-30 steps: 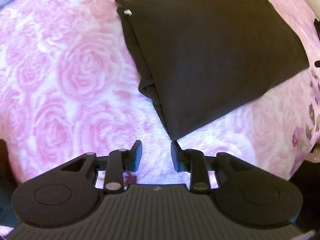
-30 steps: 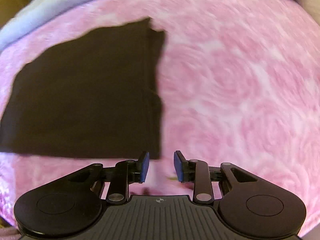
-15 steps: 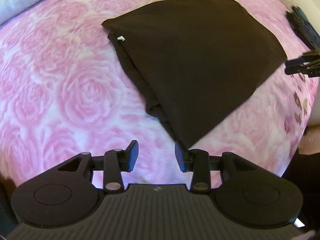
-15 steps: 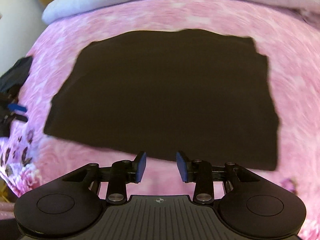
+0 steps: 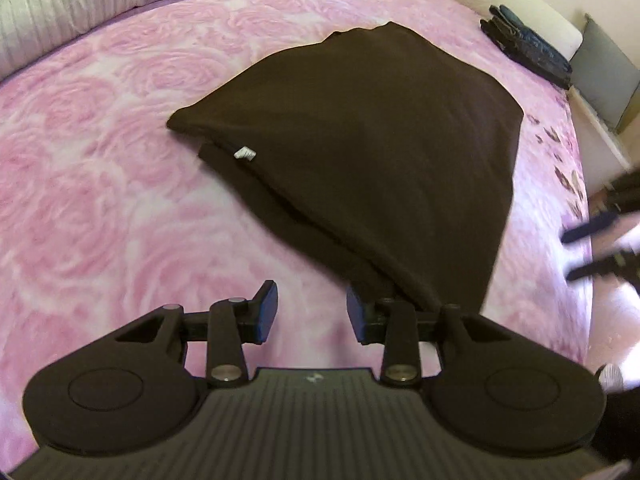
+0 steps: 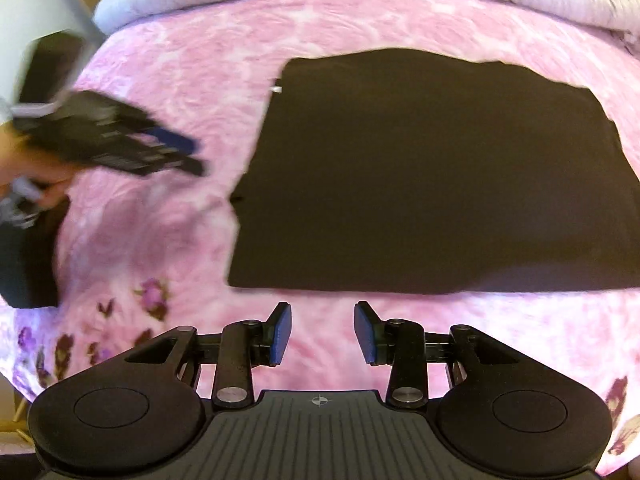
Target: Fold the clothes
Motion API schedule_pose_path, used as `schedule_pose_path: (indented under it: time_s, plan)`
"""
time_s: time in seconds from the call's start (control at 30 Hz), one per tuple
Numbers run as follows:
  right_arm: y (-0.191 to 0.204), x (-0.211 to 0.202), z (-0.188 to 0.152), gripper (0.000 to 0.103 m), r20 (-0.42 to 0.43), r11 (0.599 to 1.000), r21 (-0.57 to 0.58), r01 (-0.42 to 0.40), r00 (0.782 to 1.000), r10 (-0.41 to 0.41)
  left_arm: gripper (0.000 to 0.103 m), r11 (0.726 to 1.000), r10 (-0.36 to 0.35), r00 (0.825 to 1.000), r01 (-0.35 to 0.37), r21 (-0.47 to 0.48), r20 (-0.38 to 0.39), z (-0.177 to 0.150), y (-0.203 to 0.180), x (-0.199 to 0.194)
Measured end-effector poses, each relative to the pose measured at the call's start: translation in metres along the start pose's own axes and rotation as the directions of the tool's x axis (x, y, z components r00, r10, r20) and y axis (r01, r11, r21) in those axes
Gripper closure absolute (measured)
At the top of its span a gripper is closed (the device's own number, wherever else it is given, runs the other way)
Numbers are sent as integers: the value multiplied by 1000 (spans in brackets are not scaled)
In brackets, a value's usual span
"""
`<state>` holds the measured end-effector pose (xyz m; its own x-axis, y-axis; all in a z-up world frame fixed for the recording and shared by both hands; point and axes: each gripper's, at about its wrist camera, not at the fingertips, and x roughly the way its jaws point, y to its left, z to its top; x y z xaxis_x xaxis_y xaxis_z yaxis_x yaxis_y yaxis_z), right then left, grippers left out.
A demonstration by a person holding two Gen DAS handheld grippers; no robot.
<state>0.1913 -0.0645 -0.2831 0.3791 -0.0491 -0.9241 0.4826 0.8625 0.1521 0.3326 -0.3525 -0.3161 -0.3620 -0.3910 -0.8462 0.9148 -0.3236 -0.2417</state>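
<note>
Fabric dominates here: a dark folded garment (image 5: pixel 360 152) lies flat on the pink rose bedspread (image 5: pixel 100 200), soft, light and likely to sag or slide apart in layers when lifted. Left of the garment's near corner, the left claw (image 5: pixel 312 312) hangs empty, its jaws closing slightly, nothing between them. Below the garment's near edge, the right claw (image 6: pixel 322 334) stands partly parted and empty. Corners and the doubled edge by the white tag (image 5: pixel 245 154) look the best holds.

Bedspread (image 5: pixel 100 200) bare around garment (image 5: pixel 380 152); dark bundle (image 5: pixel 528 52) far corner.
</note>
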Motion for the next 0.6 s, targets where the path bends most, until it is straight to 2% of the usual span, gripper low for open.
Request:
schedule_pose_path:
  time_s: [0.07,0.17,0.3,0.4,0.43,0.47,0.5,0.53,0.6]
  plan:
    - [4,5,-3,64,-20,1000,10,23,1000,-23,72,1000,-30,1000,30,-8,-4,3,-1,14]
    - [5,9,-10,64,-46,997,47,54,998,-52,78,998,-57,998,57,15,-24,4,-13,32]
    - [9,10,-13,64,-47,994,59,90,995,-87,78,992,-64,997,68,108,-34,2,-19,27]
    - [19,13,-10,64,-26,995,27,100,995,-99,74,968,-44,999,44,248,-6,1,-16,6]
    - [26,17,-9,64,-17,995,-5,102,995,-102,70,939,-15,1000,13,344,4,-1,-16,0]
    - [34,20,-8,64,-9,994,-38,104,994,-105,67,895,22,1000,-27,444,17,-5,-17,-3]
    - [42,24,-7,64,0,992,-70,107,994,-107,58,837,59,998,-69,543,36,-9,-18,-5]
    - [49,29,-6,64,8,989,-102,111,994,-111,48,756,99,993,-118,644,66,-13,-19,-2]
    - [65,42,-6,61,23,978,-168,127,992,-125,34,557,159,978,-203,806,136,-23,-21,4]
